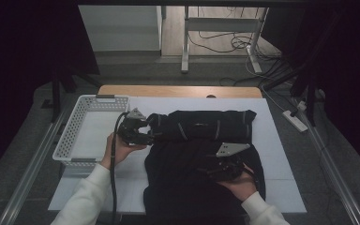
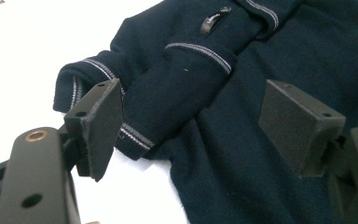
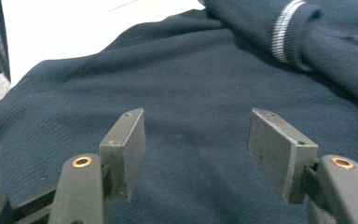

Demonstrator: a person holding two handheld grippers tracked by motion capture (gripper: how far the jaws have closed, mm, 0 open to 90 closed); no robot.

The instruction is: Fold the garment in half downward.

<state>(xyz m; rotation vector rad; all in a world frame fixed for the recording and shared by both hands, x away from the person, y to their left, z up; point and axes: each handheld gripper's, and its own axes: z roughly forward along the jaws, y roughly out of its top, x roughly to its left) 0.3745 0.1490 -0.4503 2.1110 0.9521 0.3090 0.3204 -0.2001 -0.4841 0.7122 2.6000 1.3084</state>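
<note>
Two grippers worked over a dark blue sweater (image 1: 201,154) spread on the white table (image 1: 281,140), its top part folded across the far side. From the high view, the left gripper (image 1: 143,131) sat at the sweater's left edge, just beside a white basket (image 1: 75,126), while the right gripper (image 1: 225,166) rested low over the sweater's lower body. That view hid the jaws themselves. The left gripper view filled the gap: its jaws stood wide apart, pressing nothing, with a folded sleeve (image 2: 168,102) and its striped cuff (image 2: 133,135) lying between them on the cloth. The right gripper view showed its jaws also well parted above plain knit, gripping nothing, with another striped cuff (image 3: 286,30) farther off. Neither close view took in the basket or the person's pale sleeves (image 1: 86,197).
</note>
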